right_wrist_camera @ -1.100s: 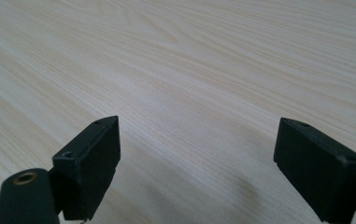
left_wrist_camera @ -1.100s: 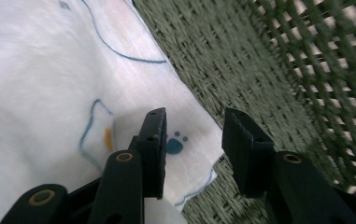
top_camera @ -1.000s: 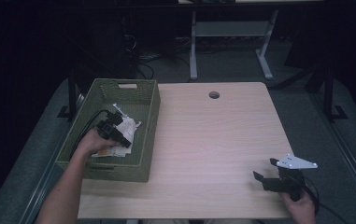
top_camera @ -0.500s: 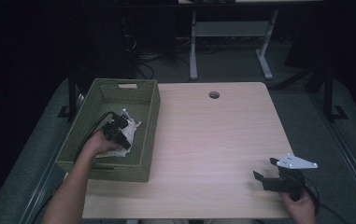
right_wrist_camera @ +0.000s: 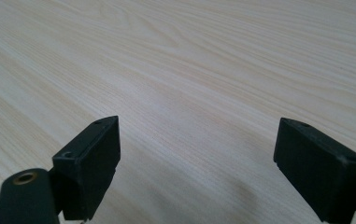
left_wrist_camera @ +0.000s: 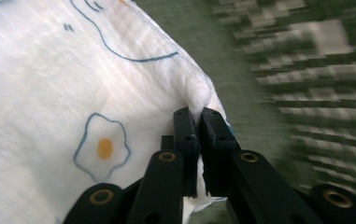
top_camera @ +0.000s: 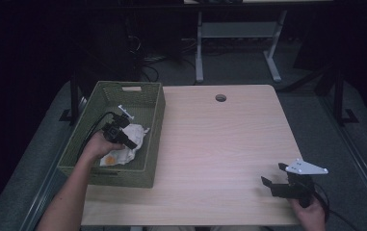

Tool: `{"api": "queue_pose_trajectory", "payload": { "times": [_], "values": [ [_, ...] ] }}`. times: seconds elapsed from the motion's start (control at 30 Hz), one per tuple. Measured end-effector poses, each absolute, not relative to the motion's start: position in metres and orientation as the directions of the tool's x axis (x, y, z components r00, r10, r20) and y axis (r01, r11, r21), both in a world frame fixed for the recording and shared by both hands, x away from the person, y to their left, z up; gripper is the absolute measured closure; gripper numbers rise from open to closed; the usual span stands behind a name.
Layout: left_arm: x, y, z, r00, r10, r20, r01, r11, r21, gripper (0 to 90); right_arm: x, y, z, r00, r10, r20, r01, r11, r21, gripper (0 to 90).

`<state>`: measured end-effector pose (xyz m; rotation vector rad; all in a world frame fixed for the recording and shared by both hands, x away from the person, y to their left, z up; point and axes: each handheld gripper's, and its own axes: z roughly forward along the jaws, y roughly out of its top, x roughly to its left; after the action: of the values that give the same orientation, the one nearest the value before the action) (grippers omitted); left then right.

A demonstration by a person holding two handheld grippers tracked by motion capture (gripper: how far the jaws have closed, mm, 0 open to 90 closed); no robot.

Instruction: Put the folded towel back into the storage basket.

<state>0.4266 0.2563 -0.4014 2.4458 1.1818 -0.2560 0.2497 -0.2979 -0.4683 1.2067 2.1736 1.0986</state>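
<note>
Dim room, dark floor, a metal desk frame and loose cables behind the table. Work surface is a pale wood-grain table (top_camera: 219, 144) with a round cable hole (top_camera: 220, 97) near its far edge.

Far left: green woven basket (top_camera: 150, 103) sits on the table's left edge, long side running away from you, a handle slot in its far wall. Inside it lies a white cloth (top_camera: 123, 147), crumpled, toward the near half of the basket. An orange spot on it reads in the high view; the left gripper view resolves this as a fried-egg print, blue outline with an orange yolk (left_wrist_camera: 102, 148), plus more blue line-work higher up.

Your left hand (top_camera: 97, 143) is inside the basket, forearm crossing its near wall. Your left gripper (left_wrist_camera: 197, 122) has its jaws pressed together on a fold at the cloth's edge; the fabric bunches up right at the tips. Basket weave behind it is blurred in that view. The gripper's cable loops over the basket's left side.

Middle of the table: bare wood.

Far right: your right hand (top_camera: 308, 214) sits at the near right corner of the table. Your right gripper (right_wrist_camera: 196, 154) has its jaws spread wide with bare wood grain between them, gripping nothing, low over the table. Its grey three-cornered plate (top_camera: 306, 167) is on top, tips pointing left toward the basket, well apart from it.
</note>
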Motion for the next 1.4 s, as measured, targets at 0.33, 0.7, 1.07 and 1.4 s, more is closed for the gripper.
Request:
{"api": "queue_pose_trajectory", "payload": {
  "times": [0.33, 0.7, 1.07, 1.4],
  "values": [
    [0.43, 0.269, -0.403, 0.571, 0.803, -0.17, 0.813, -0.526, 0.249, 68.4, 0.249, -0.295, -0.468, -0.539, 0.842, 0.013, 0.513, 0.315, 0.799, 14.4],
    [0.437, 0.268, -0.414, 0.552, 0.829, -0.087, 0.823, -0.525, 0.216, 71.7, 0.25, -0.297, -0.469, -0.537, 0.843, 0.017, 0.515, 0.312, 0.799, 14.4],
    [0.447, 0.278, -0.421, 0.519, 0.854, -0.014, 0.839, -0.507, 0.199, 77.3, 0.249, -0.295, -0.468, -0.538, 0.843, 0.015, 0.512, 0.313, 0.8, 14.4],
    [0.441, 0.287, -0.405, 0.486, 0.874, -0.025, 0.841, -0.459, 0.287, 75.3, 0.249, -0.294, -0.468, -0.546, 0.838, 0.012, 0.507, 0.319, 0.801, 14.3]
  ]
}}
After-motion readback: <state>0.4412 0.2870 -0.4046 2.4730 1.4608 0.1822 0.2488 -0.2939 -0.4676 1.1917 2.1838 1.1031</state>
